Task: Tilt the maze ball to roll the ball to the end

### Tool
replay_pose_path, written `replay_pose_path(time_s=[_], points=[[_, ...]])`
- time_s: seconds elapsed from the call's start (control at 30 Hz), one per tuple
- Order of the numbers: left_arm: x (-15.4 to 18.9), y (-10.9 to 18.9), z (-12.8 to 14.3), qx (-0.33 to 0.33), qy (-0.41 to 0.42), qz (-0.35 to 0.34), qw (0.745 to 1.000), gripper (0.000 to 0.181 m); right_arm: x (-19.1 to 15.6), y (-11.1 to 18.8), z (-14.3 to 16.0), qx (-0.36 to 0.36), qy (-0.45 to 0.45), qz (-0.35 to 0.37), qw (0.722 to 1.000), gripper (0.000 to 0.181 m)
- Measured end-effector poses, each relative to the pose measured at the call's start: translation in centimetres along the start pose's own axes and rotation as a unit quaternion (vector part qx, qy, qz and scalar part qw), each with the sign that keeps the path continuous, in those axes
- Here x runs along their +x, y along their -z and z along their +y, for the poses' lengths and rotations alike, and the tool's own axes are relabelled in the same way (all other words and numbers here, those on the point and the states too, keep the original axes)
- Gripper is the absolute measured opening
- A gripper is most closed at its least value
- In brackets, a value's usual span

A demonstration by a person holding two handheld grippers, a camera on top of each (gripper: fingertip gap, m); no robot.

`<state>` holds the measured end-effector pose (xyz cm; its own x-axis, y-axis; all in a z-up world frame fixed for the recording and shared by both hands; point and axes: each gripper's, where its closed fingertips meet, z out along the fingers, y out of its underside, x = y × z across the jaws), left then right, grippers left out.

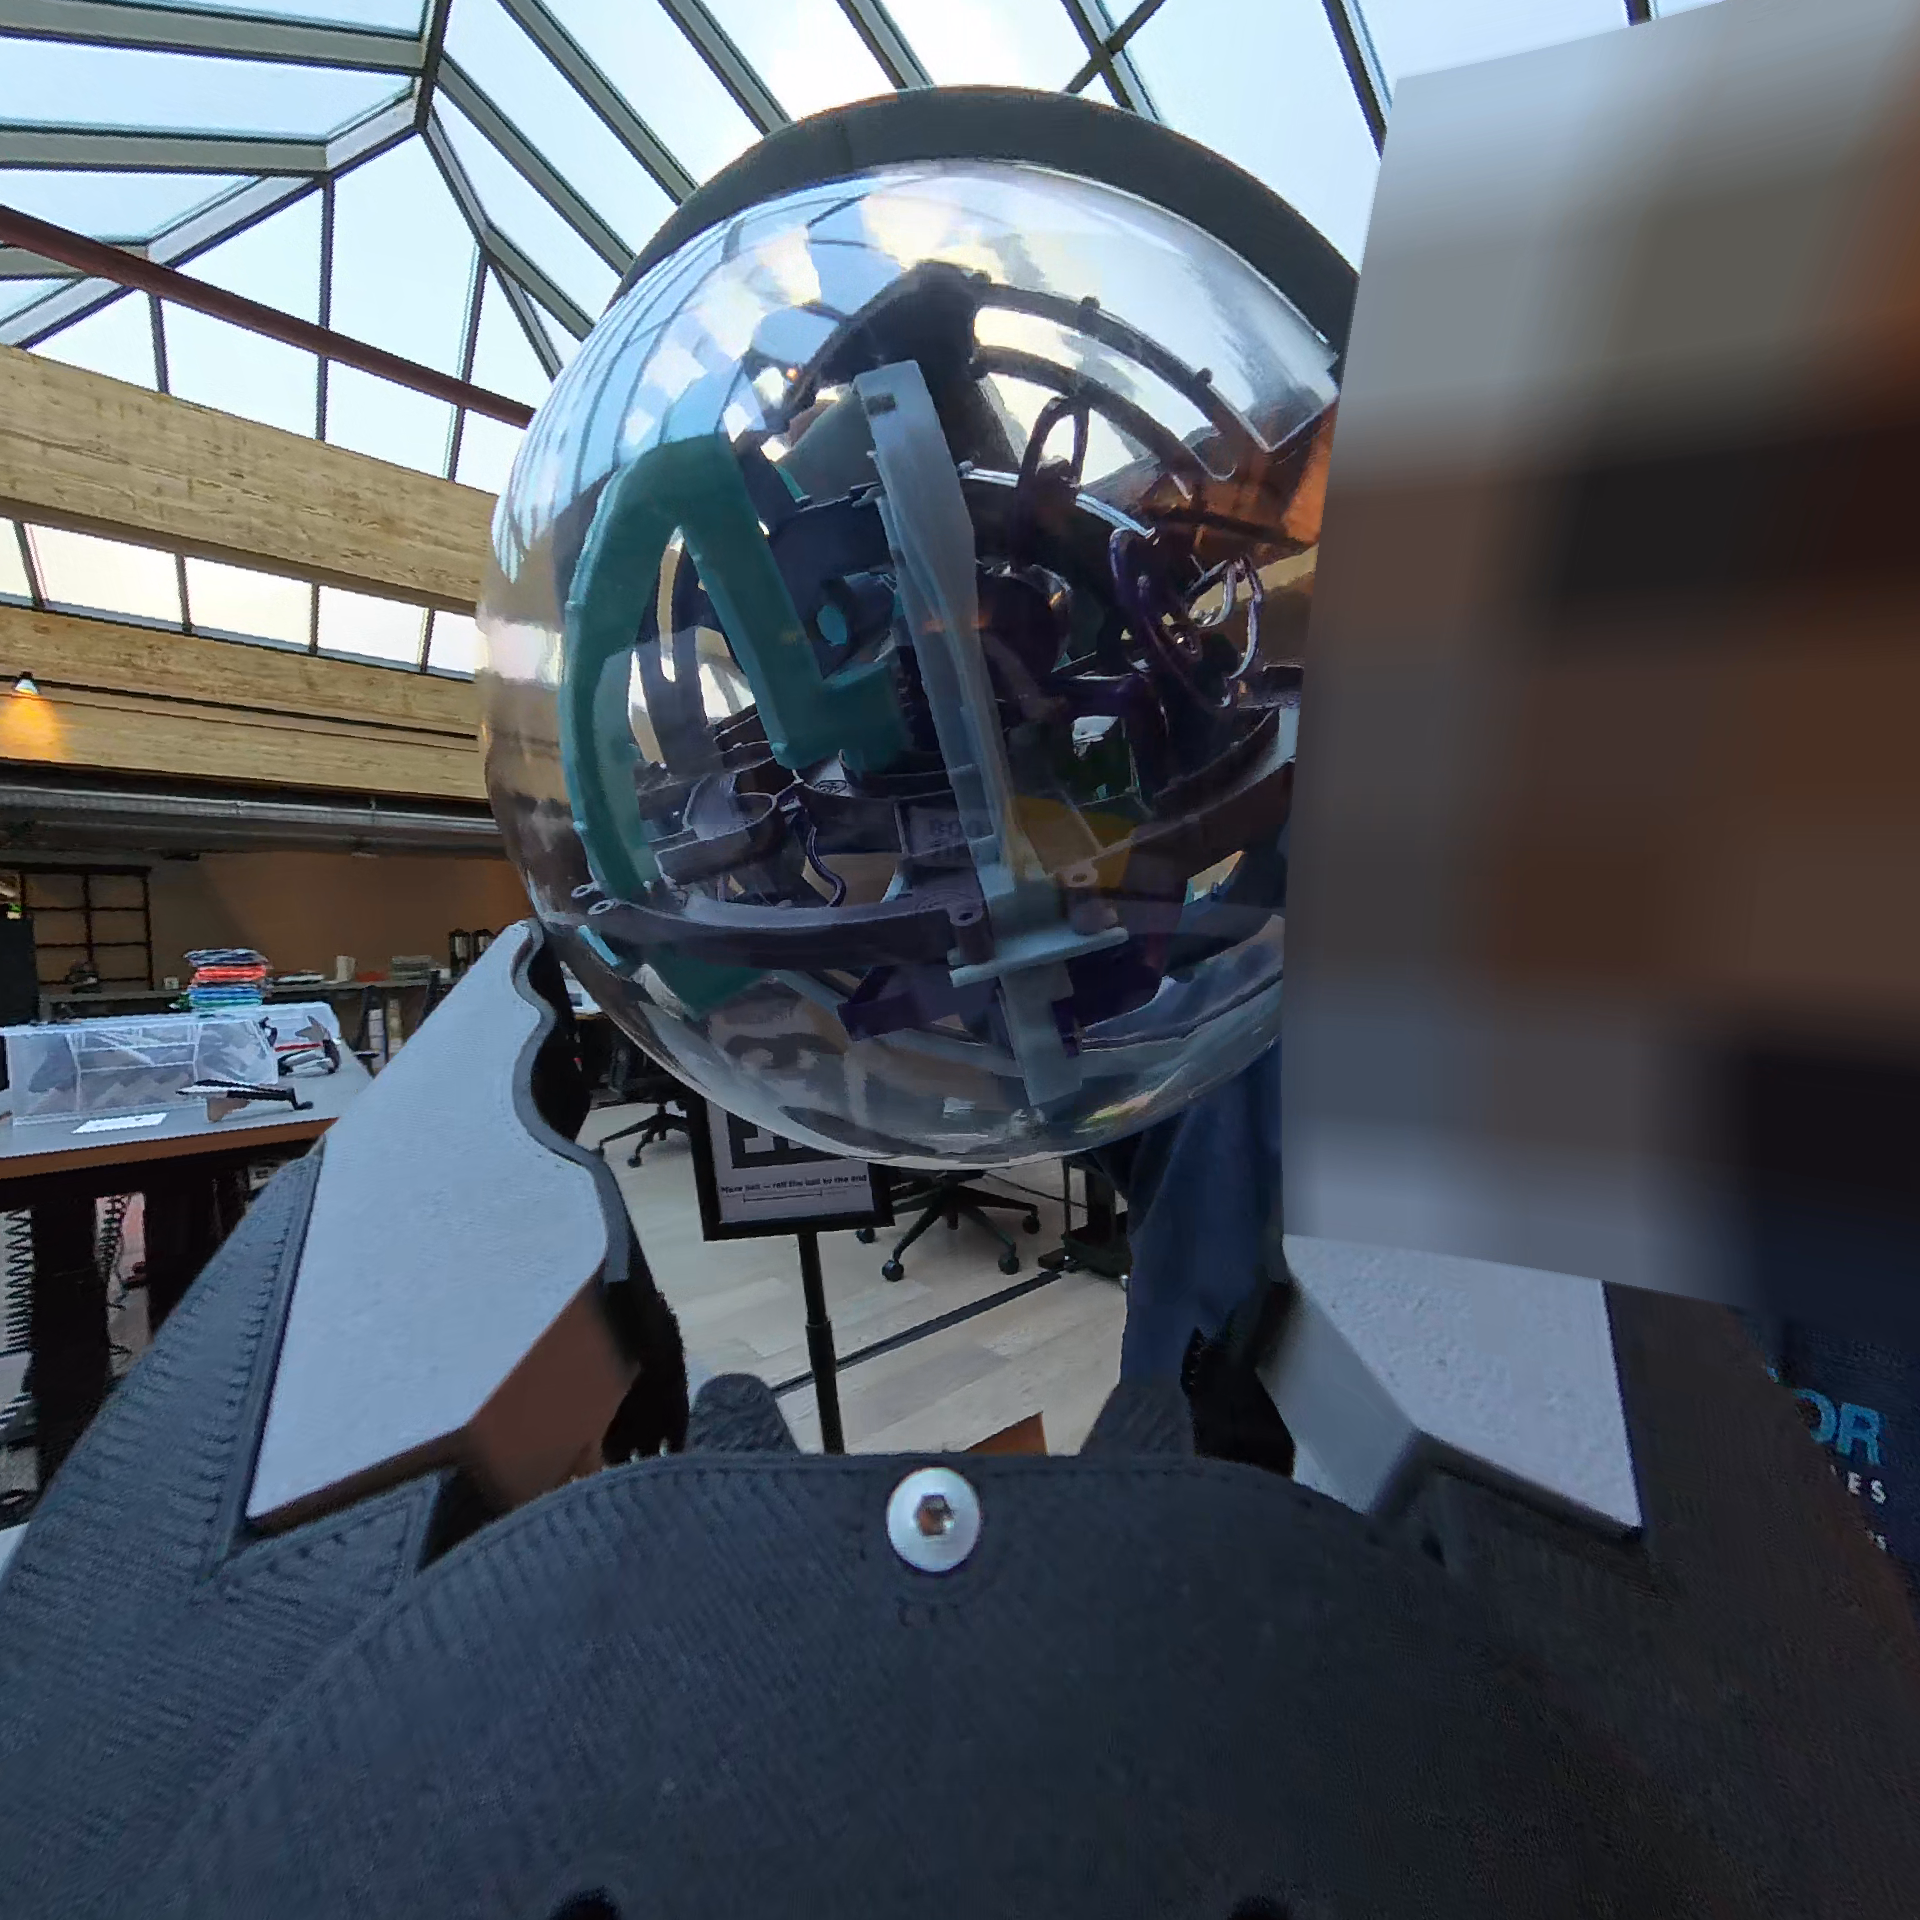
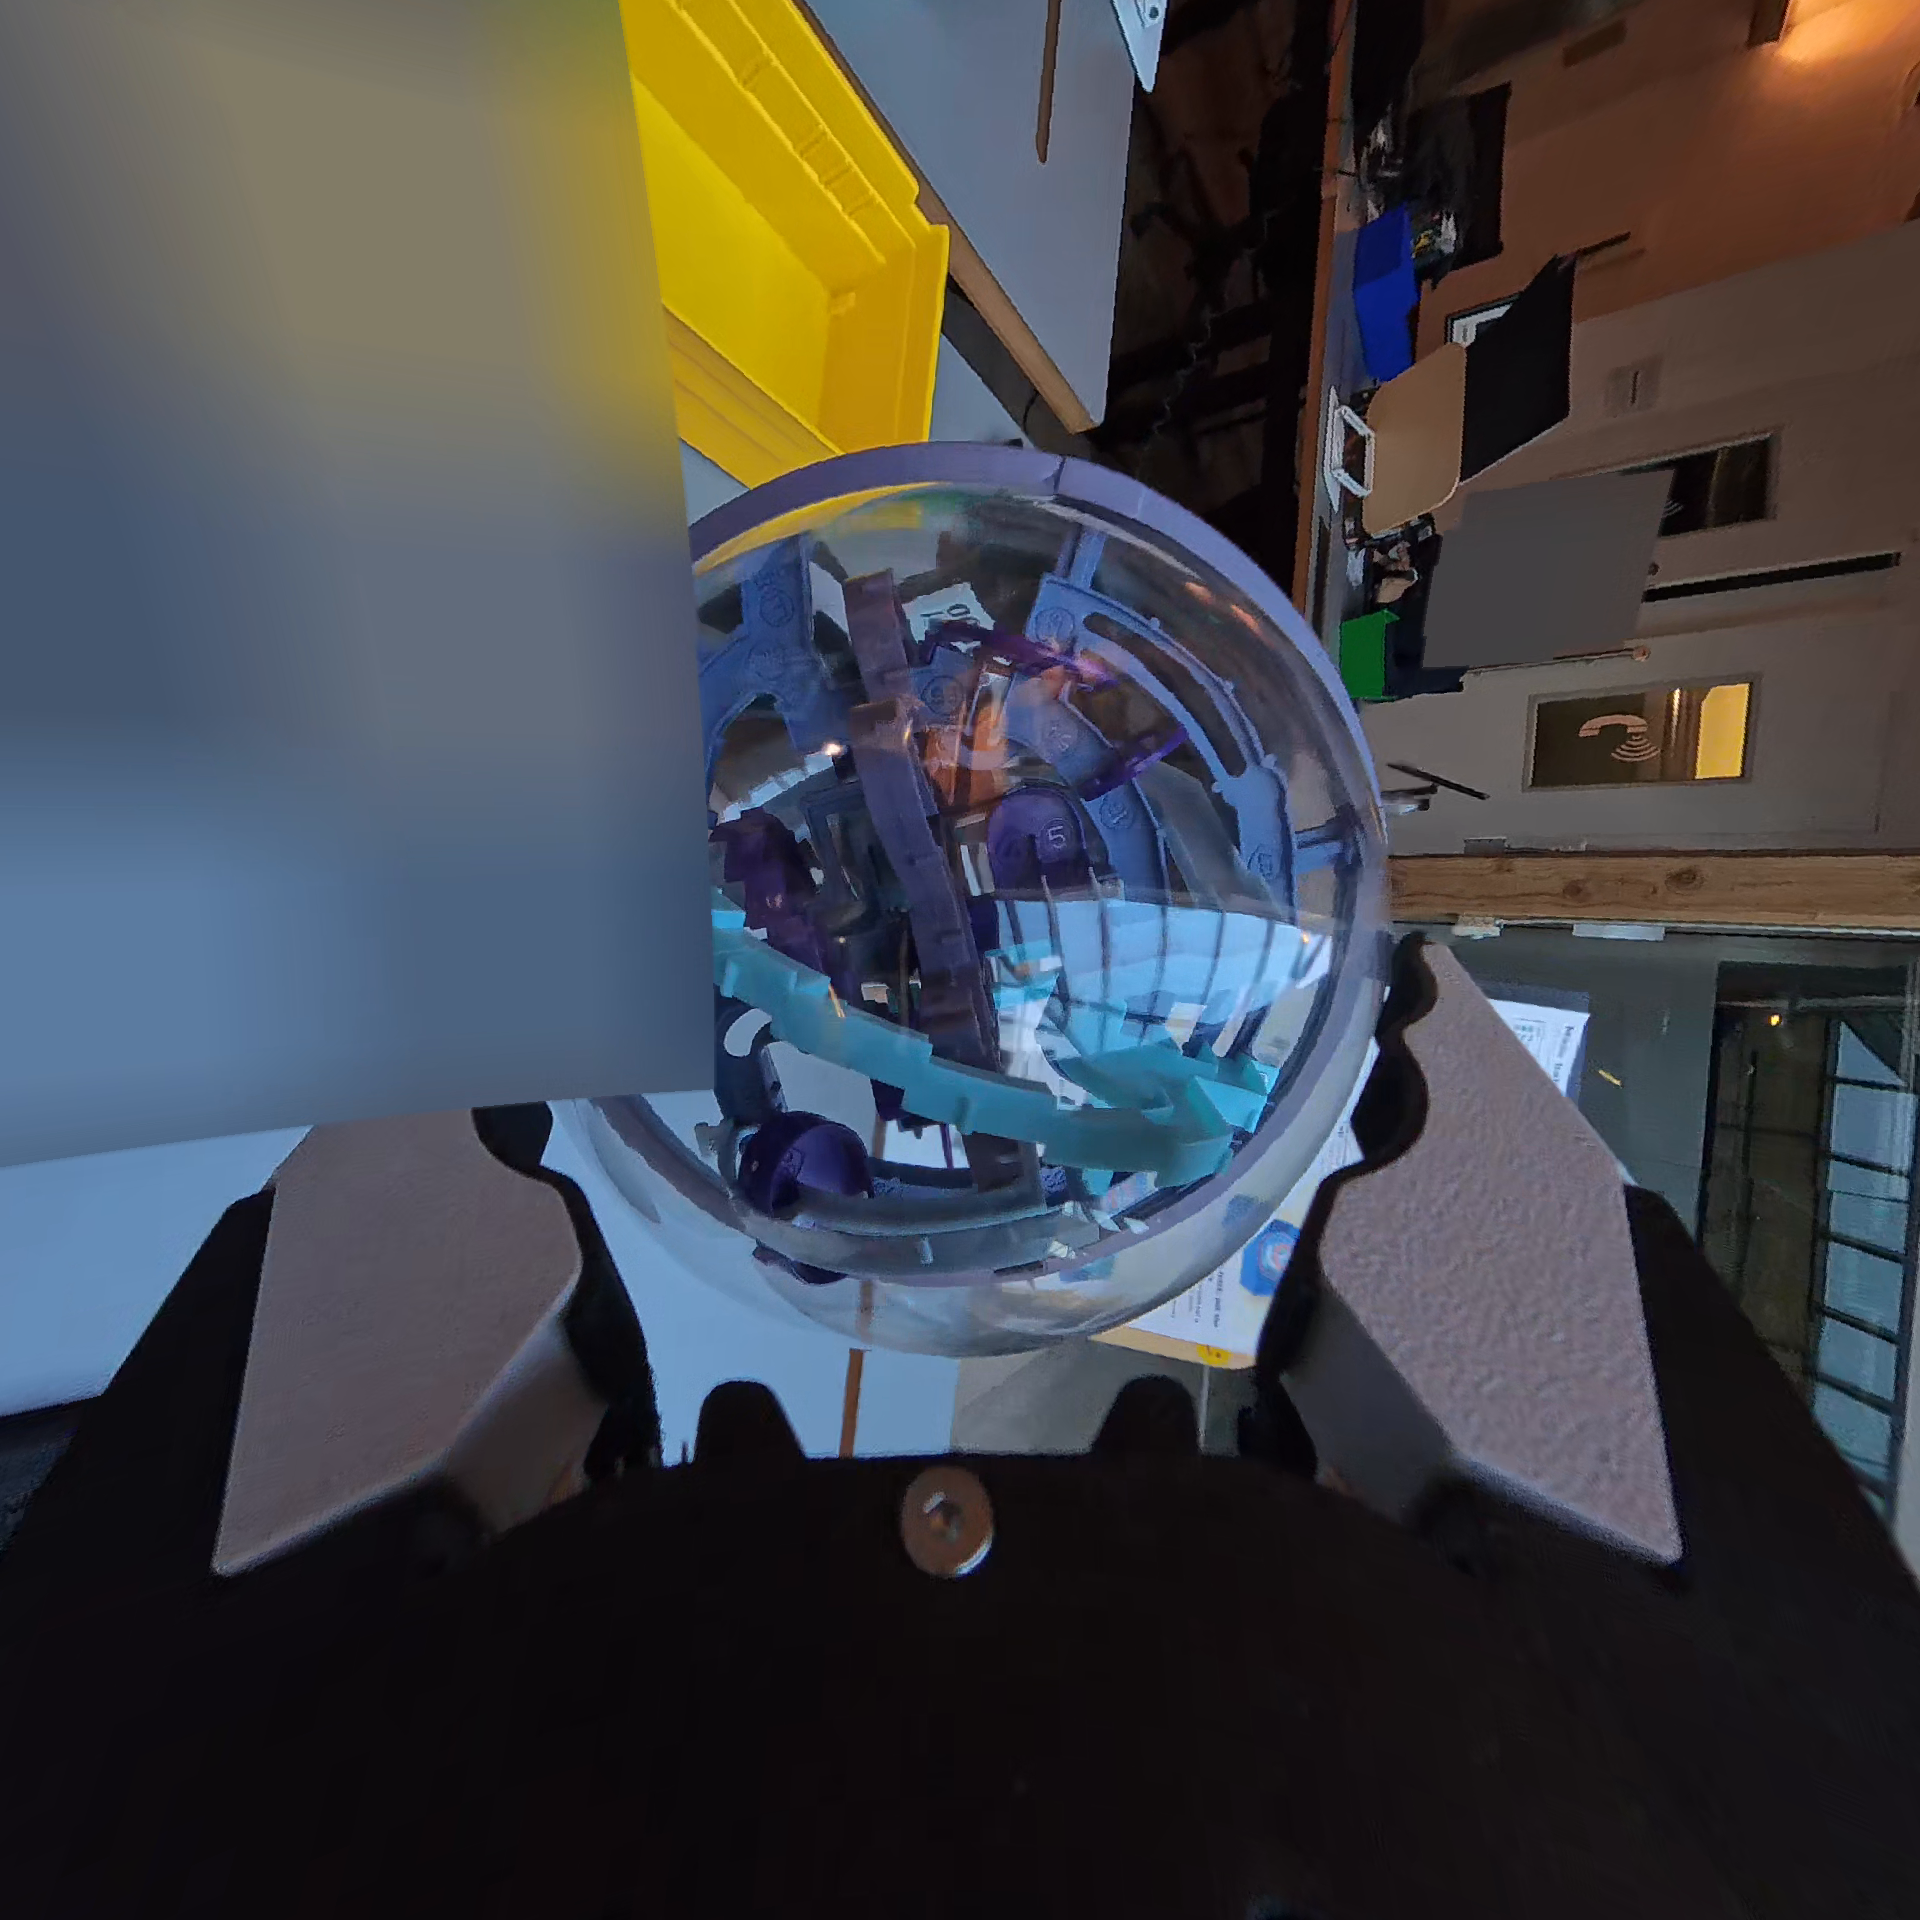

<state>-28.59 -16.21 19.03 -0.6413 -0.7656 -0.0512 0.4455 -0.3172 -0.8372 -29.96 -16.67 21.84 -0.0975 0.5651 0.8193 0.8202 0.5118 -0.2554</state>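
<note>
The maze ball point(image 1: 914, 644) is a clear sphere with teal, grey and purple tracks inside, held up in the air. My left gripper point(image 1: 914, 987) clasps it: the left finger point(image 1: 447, 1195) touches its lower left, and a blurred patch hides the right finger's tip. In the right wrist view the maze ball point(image 2: 1039, 914) sits between the fingers of my right gripper point(image 2: 966, 1039). The right finger point(image 2: 1455, 1195) presses its edge, and a blur covers the left fingertip. I cannot make out the small ball inside.
A sign on a thin stand point(image 1: 800, 1174), desks point(image 1: 156, 1122) and office chairs point(image 1: 956, 1216) lie beyond, under a glass roof. A person's blue clothing point(image 1: 1195, 1299) is behind the ball. The right wrist view is turned sideways and shows a yellow bin point(image 2: 790, 229) on a table point(image 2: 1029, 187).
</note>
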Motion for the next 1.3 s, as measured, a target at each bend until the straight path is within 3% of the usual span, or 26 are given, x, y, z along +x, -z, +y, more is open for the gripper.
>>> replay_pose_path(time_s=[0.03,0.37,0.7,1.0,1.3], points=[[0.3,0.1,-0.3,-0.004,-0.012,-0.004,1.000,0.144,0.1,0.0,-0.3,0.003,0.010,0.009,1.000,0.158],[2.2,-0.3,-3.0,-0.076,-0.106,-0.056,0.990,0.144,1.0,1.0,-2.4,0.044,0.082,0.105,0.990,0.158],[4.2,-5.5,-7.8,-0.157,-0.182,-0.049,0.970,0.144,4.4,6.6,-5.4,0.085,0.133,0.213,0.964,0.158],[6.2,-9.6,-9.5,-0.208,-0.212,-0.045,0.954,0.144,4.9,10.9,-7.3,0.142,0.147,0.293,0.934,0.157],[6.8,-11.7,-10.6,-0.246,-0.224,-0.052,0.942,0.143,5.6,13.0,-7.9,0.180,0.148,0.338,0.912,0.157]])
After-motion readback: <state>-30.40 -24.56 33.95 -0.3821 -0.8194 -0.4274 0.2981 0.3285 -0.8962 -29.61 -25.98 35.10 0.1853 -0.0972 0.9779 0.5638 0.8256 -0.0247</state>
